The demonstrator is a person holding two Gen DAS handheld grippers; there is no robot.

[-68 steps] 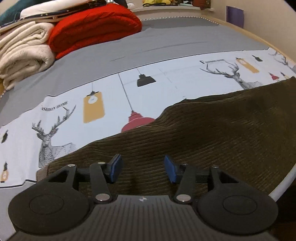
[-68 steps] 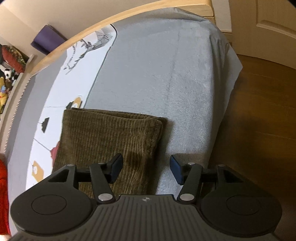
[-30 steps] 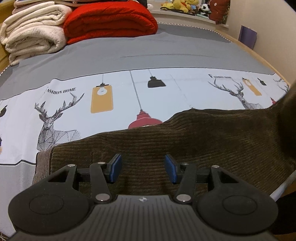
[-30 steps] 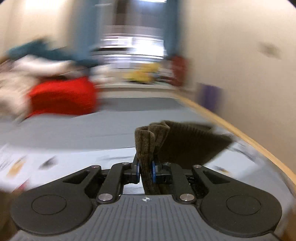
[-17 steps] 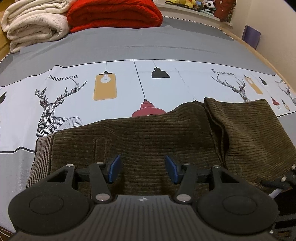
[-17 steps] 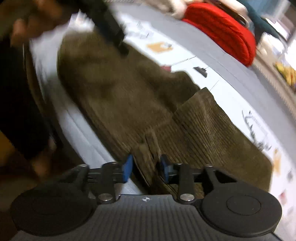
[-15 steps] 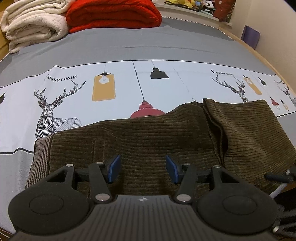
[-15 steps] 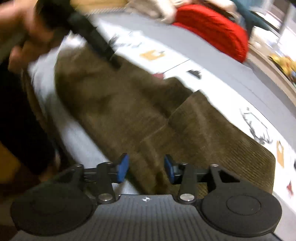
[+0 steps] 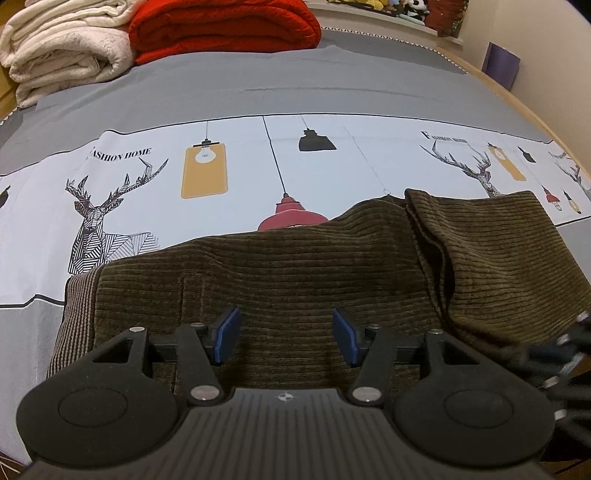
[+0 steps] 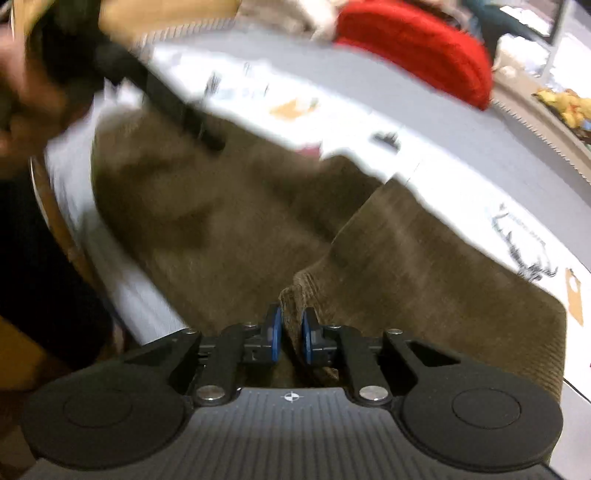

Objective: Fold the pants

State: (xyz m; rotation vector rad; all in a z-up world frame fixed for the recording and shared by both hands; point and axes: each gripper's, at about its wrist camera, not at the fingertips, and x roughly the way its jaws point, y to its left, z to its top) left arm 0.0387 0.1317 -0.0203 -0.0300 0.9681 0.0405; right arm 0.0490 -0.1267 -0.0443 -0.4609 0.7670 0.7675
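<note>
The right tongs [image 10: 291, 334] are closing on a pants [image 9: 314, 266] fold; the left tongs [image 9: 285, 334] hover spread just above the pants.

pant leg [image 9: 491, 258] now folded over, right gripper [image 10: 291, 334] re-clamped

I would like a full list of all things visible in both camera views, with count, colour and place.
Brown corduroy pants: one, olive-brown, front of bed, one end folded over on the right.
Printed bed sheet: one, grey and white with deer and lamps, under the pants.
Red folded blanket: one, far end of bed.
Cream folded blanket: one, left of the red blanket.
Purple flat object: one, against the wall.
Left claw: open, above the pants.
Right claw: shut on a pants fold.
</note>
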